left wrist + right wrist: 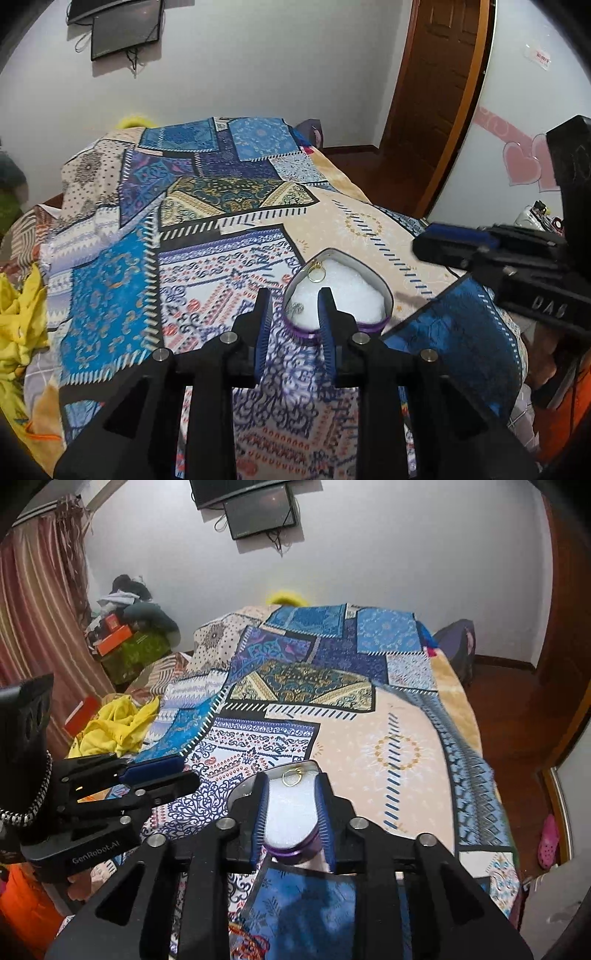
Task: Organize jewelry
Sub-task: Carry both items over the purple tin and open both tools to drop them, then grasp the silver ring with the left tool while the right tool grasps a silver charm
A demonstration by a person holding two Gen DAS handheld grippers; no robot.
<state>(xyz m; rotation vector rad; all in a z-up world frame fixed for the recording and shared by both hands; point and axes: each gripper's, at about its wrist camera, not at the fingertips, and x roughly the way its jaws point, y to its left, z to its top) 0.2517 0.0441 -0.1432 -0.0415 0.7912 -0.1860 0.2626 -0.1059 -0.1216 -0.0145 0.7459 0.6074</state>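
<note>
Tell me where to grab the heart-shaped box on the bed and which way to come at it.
Grip the heart-shaped box across its purple side wall near the rounded lobes, coming from above and the near side. It lies flat on the patterned bedspread with no lid, so keep the tool off the white padding and the gold ring near the point.

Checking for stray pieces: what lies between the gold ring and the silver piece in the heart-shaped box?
Only bare white padding between gold ring and silver piece, in the left wrist view.

Readable lettering
"GenRobot.AI" stands in white on the left gripper (159, 775) body; other markings are too blurred to read
</note>
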